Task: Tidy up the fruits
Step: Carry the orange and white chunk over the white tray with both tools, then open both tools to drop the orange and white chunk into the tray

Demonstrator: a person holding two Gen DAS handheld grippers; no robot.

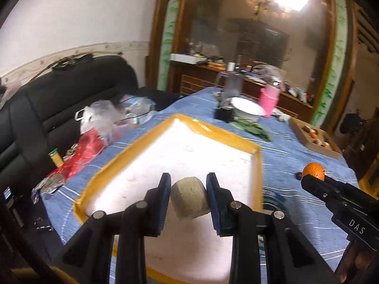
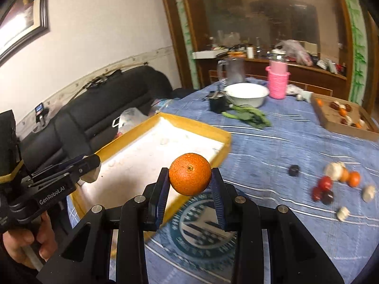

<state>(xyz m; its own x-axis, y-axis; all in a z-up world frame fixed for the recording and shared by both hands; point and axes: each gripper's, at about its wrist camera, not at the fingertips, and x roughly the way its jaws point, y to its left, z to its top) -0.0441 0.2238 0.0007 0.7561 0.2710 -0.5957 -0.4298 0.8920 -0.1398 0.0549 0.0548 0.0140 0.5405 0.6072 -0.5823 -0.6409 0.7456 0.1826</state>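
Orange (image 2: 190, 174) sits clamped between the right gripper (image 2: 190, 190) pads above the blue tablecloth (image 2: 284, 146), just right of the yellow-rimmed tray (image 1: 241, 139). Left gripper (image 1: 188, 195) grasps a pale rounded fruit (image 1: 189, 197) over the tray. Loose fruits (image 2: 336, 179) lie far right.

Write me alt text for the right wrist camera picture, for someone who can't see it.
The right gripper holds an orange between its fingers above a blue tablecloth, beside a yellow-rimmed white tray. At the left edge, the left gripper reaches over the tray with a pale fruit. A loose cluster of small fruits lies on the cloth to the right.
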